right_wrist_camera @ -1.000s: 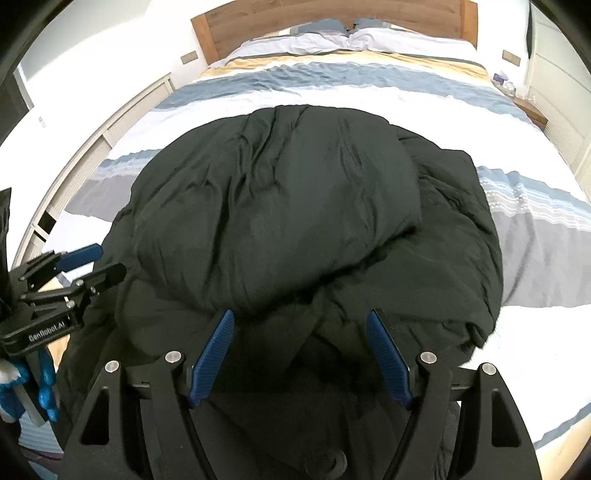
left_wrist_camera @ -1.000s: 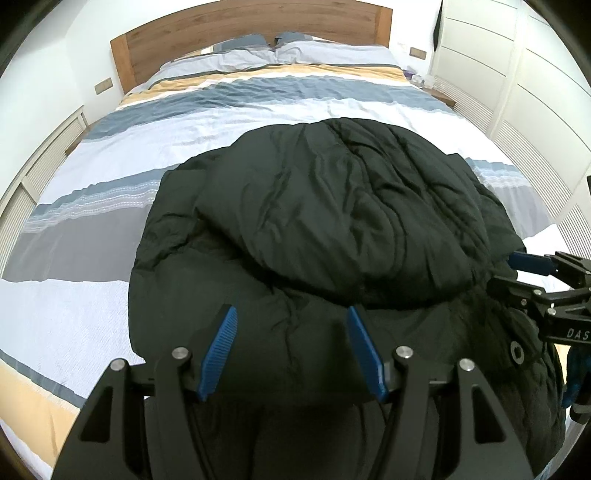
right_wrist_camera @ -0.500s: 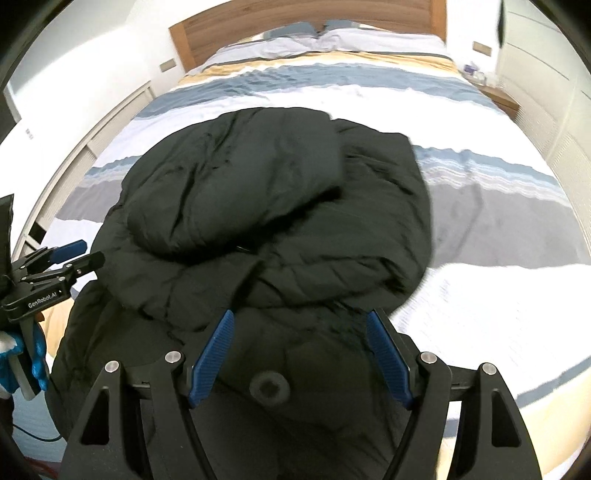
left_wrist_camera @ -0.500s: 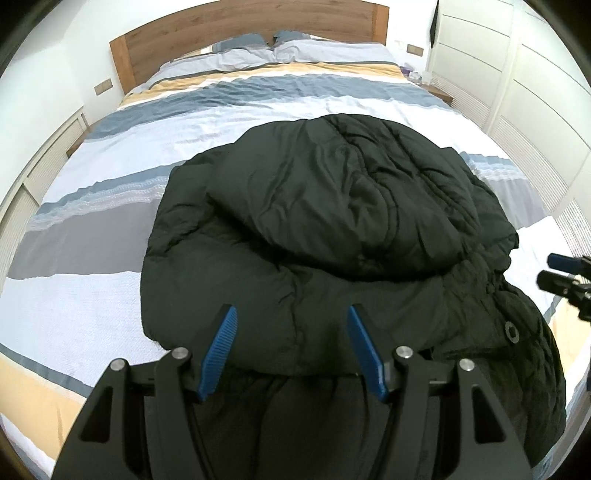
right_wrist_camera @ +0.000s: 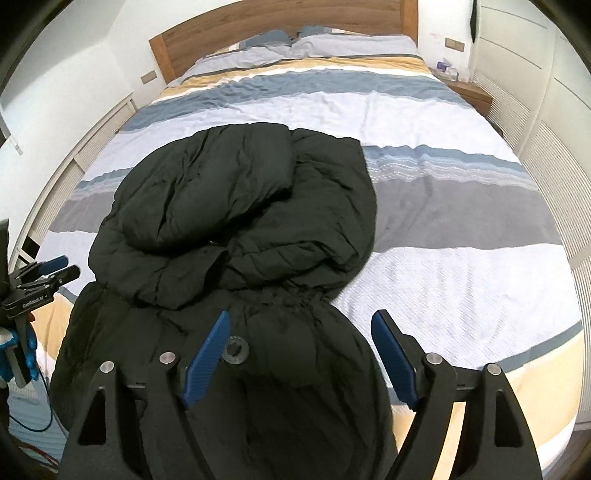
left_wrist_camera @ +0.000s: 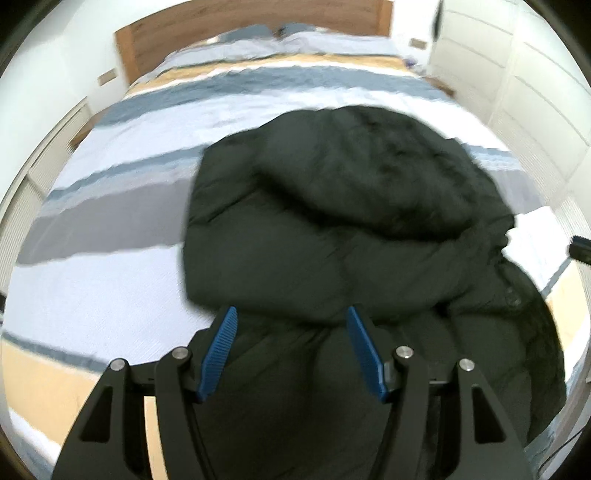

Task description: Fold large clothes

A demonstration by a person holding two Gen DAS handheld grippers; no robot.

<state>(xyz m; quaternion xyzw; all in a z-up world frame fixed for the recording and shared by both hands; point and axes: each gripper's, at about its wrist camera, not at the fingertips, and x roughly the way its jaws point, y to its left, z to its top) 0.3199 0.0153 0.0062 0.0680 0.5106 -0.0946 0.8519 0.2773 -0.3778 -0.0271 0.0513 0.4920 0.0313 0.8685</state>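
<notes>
A large black puffer jacket [left_wrist_camera: 351,229] lies on the striped bed, partly folded over itself, with its lower part hanging over the foot edge; it also shows in the right wrist view [right_wrist_camera: 240,206]. My left gripper [left_wrist_camera: 291,349] is open and empty above the jacket's near part. My right gripper [right_wrist_camera: 301,356] is open and empty above the jacket's hanging part, near a round metal eyelet [right_wrist_camera: 236,347]. The left gripper also shows at the left edge of the right wrist view [right_wrist_camera: 51,275]. The left wrist view is blurred.
The bed [right_wrist_camera: 461,221] has a striped blue, grey, white and yellow cover, pillows and a wooden headboard [right_wrist_camera: 280,29]. White wardrobes [left_wrist_camera: 535,74] stand on the right. A nightstand [right_wrist_camera: 469,92] is at the far right. Slatted panels line the left wall.
Both grippers have pulled back and to the sides. In the left view the jacket has shifted right; in the right view it has shifted left. The jaws stay open.
</notes>
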